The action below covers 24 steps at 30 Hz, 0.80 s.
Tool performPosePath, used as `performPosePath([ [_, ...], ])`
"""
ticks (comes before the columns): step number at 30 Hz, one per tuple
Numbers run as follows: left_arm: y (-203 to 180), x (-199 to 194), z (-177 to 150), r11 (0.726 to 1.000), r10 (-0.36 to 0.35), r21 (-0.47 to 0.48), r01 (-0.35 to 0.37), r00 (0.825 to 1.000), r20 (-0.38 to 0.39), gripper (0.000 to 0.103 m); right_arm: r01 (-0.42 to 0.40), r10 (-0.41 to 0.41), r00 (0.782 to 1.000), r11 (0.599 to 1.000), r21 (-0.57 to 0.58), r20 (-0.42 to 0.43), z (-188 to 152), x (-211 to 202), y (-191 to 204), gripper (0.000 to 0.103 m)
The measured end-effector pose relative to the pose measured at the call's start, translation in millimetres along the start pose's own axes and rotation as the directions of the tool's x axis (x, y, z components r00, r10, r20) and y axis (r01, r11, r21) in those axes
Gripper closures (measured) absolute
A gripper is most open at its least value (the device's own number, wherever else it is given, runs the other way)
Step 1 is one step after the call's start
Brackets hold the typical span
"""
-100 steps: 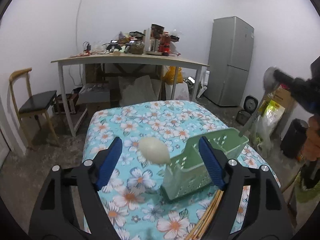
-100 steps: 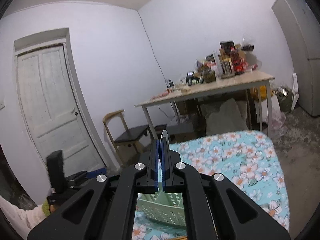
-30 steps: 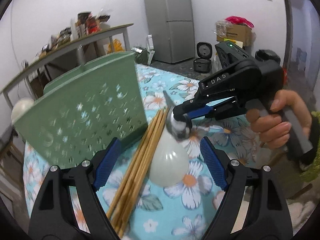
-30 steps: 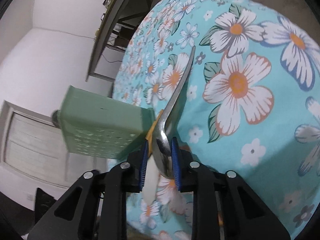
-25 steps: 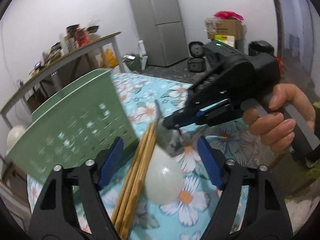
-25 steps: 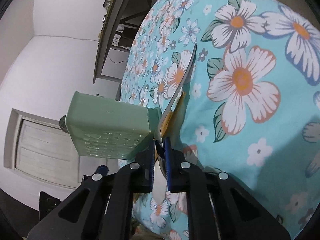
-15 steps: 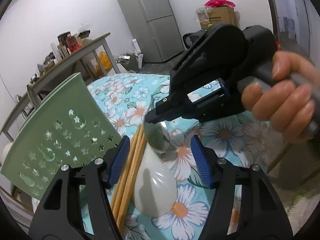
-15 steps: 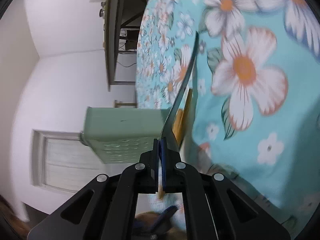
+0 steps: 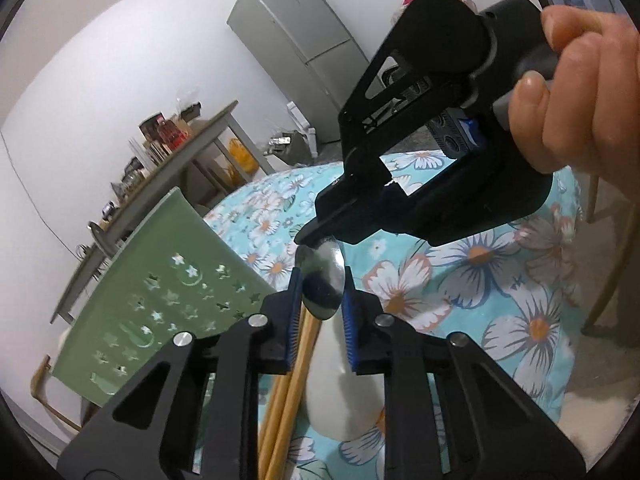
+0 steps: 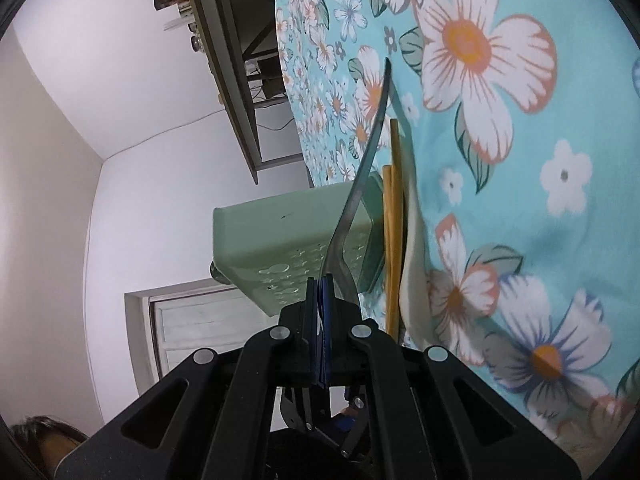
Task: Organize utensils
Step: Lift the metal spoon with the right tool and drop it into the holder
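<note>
Spoon point(image 9: 322, 284): left tongs point(image 9: 320, 312), earlier spread, had closed on its bowl; right tongs point(image 10: 319, 300) still pinched it. Handover likely.

Steel spoon point(image 9: 322, 285) — airborne, beside green basket point(image 9: 168, 280)

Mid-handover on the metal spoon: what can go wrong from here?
1. The left gripper flanks the metal spoon by its curved bowl edges; once the right gripper lets go, it may pivot or slip out.
2. A drop would likely hit the chopsticks and white spoon below, beside the basket.
</note>
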<state>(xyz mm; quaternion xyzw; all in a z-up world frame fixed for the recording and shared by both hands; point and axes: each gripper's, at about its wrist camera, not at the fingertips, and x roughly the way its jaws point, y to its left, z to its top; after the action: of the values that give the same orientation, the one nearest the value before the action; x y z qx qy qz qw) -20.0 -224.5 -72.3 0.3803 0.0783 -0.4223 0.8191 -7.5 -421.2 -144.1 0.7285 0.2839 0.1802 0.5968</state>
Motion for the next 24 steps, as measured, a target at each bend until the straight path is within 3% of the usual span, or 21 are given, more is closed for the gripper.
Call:
performPosePath([
  [7,-1,-22,-3,0.998,0.058,-0.001,-0.058,0.998,0.032,0.1,0.032,-0.033,0.999,0.997,-0.076,-0.009,-5,7,24,0.093],
  [10,12,-24,-4,0.996,0.059,-0.065,-0.058,0.998,0.018,0.101,0.078,-0.075,0.997,0.989,-0.128,0.025,-9,-1,34,0.084],
  [13,36,-25,-7,0.985,0.039,-0.167,-0.038,0.999,0.002,0.101,0.141,-0.128,0.989,0.969,-0.202,0.078,-19,-14,44,0.082],
  [15,52,-28,-10,0.971,0.026,-0.239,-0.027,1.0,-0.007,0.101,0.249,-0.21,0.966,0.916,-0.315,0.151,-31,-24,57,0.081],
  [17,70,-32,-13,0.949,0.005,-0.314,-0.008,1.0,-0.013,0.101,0.401,-0.32,0.914,0.81,-0.428,0.251,-46,-26,68,0.078],
  [18,78,-35,-17,0.936,-0.009,-0.351,0.002,1.0,-0.017,0.101,0.49,-0.379,0.871,0.722,-0.488,0.314,-57,-23,73,0.073],
  [19,86,-39,-21,0.923,-0.021,-0.385,0.012,1.0,-0.02,0.101,0.59,-0.446,0.807,0.59,-0.552,0.387,-72,-13,78,0.071],
  [20,96,-45,-25,0.9,-0.035,-0.434,0.023,0.999,-0.02,0.101,0.636,-0.482,0.768,0.5,-0.588,0.422,-82,-5,79,0.07],
  [21,104,-47,-28,0.889,-0.041,-0.456,0.028,0.999,-0.018,0.101,0.676,-0.523,0.72,0.376,-0.634,0.457,-96,9,76,0.069],
  [22,109,-50,-31,0.879,-0.044,-0.476,0.03,0.999,-0.018,0.101,0.688,-0.544,0.692,0.299,-0.661,0.474,-104,18,72,0.069],
  [24,118,-61,-38,0.863,-0.035,-0.505,0.018,0.999,-0.023,0.101,0.695,-0.58,0.622,0.1,-0.712,0.526,-126,44,60,0.069],
])
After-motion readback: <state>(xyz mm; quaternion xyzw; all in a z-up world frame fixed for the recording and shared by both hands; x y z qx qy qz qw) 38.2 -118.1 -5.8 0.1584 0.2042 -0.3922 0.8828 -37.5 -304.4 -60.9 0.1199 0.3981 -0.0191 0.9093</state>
